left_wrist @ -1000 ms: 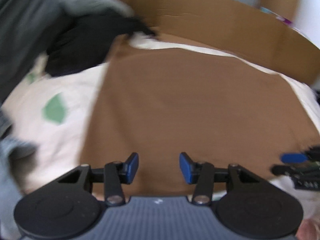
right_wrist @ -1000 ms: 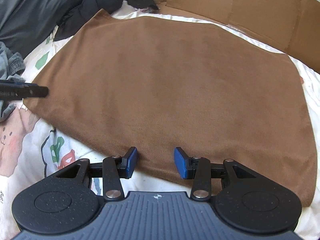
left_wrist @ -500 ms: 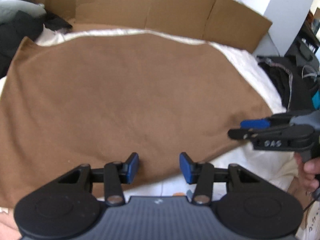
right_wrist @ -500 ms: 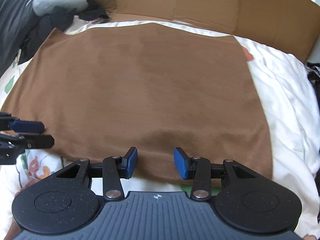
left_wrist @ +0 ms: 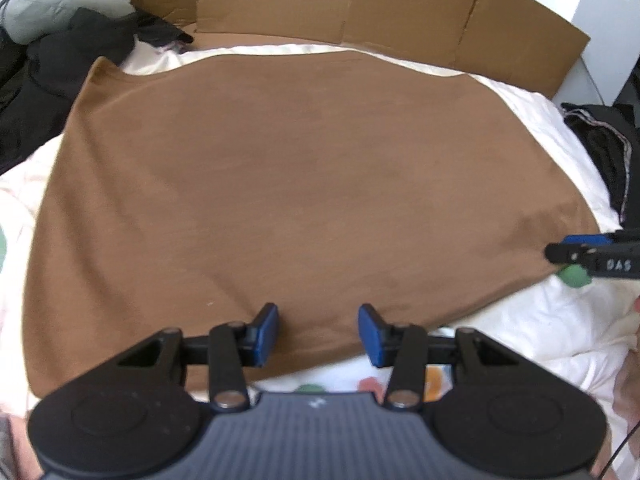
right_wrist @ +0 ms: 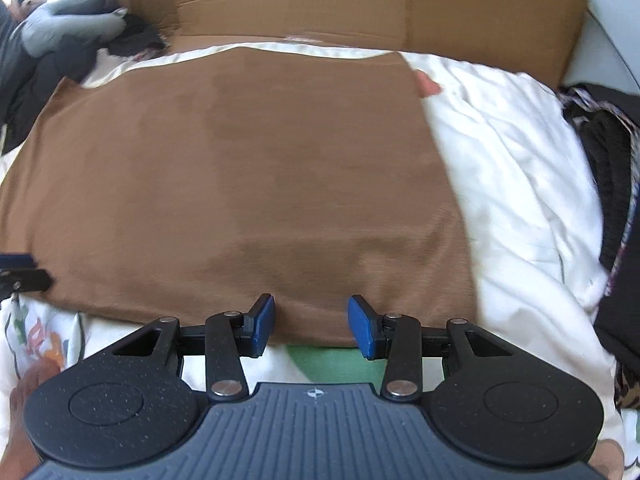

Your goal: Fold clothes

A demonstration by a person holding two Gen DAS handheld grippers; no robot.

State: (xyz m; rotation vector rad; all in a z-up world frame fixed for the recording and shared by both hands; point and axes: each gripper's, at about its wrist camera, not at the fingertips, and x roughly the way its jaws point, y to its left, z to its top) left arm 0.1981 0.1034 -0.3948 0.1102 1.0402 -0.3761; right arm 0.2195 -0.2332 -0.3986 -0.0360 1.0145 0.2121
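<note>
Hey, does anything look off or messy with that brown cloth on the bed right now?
Nothing stands out. The brown cloth lies flat and smooth on the white sheet. Dark clothes sit heaped beyond its far left corner, off the cloth.

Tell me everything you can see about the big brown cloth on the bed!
The brown cloth is one plain, soft-looking piece of clothing, spread flat and smooth on a white bedsheet. No print or buttons show. Its far edge dips in a curve near the cardboard wall. Dark clothes lie beside its far left corner. Both grippers, left and right, hang open at its near edge; nothing grips it.
</note>
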